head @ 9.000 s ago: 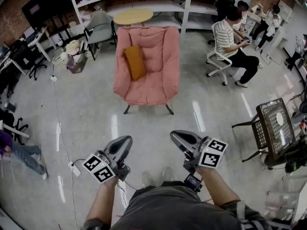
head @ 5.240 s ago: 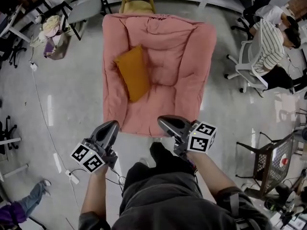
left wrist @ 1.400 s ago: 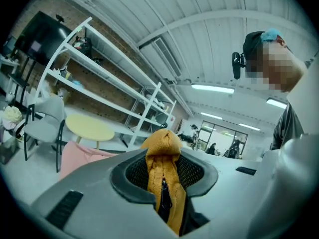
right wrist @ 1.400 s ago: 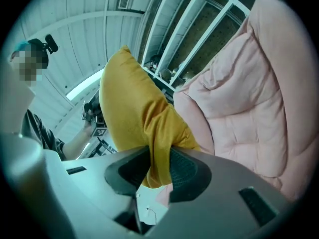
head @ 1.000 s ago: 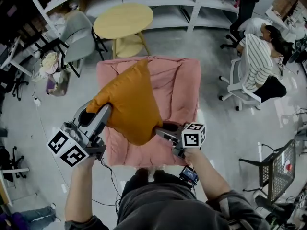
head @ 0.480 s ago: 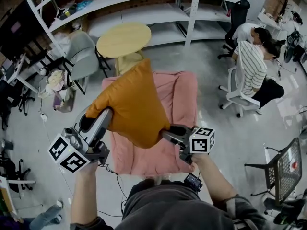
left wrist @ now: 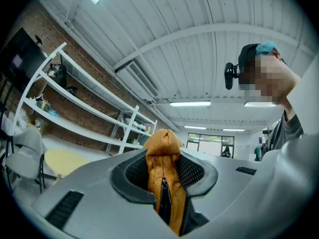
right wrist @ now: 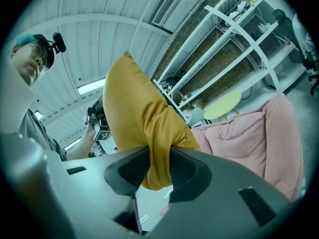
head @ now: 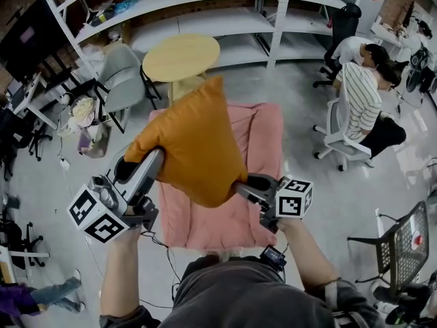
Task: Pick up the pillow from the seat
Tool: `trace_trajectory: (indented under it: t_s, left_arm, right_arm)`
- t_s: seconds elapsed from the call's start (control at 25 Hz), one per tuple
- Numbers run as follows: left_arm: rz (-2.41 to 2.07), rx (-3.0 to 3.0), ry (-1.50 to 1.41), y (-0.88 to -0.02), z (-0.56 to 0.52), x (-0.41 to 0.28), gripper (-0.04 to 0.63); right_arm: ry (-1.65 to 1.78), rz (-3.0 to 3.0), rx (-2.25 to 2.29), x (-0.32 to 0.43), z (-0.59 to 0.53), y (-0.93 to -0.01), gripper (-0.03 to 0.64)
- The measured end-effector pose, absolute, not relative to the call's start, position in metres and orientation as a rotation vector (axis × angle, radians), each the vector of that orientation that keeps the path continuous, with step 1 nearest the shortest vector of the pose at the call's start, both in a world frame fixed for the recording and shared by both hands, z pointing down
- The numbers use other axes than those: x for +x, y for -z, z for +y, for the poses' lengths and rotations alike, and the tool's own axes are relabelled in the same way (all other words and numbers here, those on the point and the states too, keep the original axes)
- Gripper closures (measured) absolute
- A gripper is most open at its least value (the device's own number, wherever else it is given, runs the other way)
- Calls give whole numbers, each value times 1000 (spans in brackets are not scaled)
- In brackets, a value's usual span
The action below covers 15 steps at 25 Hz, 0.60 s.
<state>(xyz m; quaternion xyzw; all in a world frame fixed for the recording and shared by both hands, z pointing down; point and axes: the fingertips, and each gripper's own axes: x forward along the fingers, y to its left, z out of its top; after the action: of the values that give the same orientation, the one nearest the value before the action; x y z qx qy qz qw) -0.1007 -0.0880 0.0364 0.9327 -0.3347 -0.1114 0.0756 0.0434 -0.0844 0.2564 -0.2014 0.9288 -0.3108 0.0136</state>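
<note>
The orange pillow (head: pixel 188 142) hangs in the air above the pink armchair (head: pixel 256 142), held between both grippers. My left gripper (head: pixel 156 157) is shut on the pillow's left corner; in the left gripper view a fold of orange cloth with a zip, the pillow (left wrist: pixel 163 178), is pinched between the jaws. My right gripper (head: pixel 239 183) is shut on the pillow's lower right corner, and the right gripper view shows the pillow (right wrist: pixel 134 118) bunched between the jaws. The pink armchair (right wrist: pixel 249 133) lies below and beyond.
A round yellow table (head: pixel 181 57) and a grey chair (head: pixel 123 80) stand behind the armchair, before white shelves (head: pixel 205 5). A person in a striped shirt (head: pixel 362 87) sits at the right. A black mesh chair (head: pixel 403 241) stands at the lower right. A cable lies on the floor at left.
The pillow, held by both grippers, has risen a little further above the armchair and tilted more upright. The view has shifted slightly.
</note>
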Motion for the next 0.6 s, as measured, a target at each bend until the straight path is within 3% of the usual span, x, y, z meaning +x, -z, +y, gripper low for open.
trace_trajectory:
  t_s: [0.6]
  left_arm:
    - [-991,2766,320,-52,-96,-103,479]
  right_arm:
    - [1003,2904,-647,43,-82,-270,505]
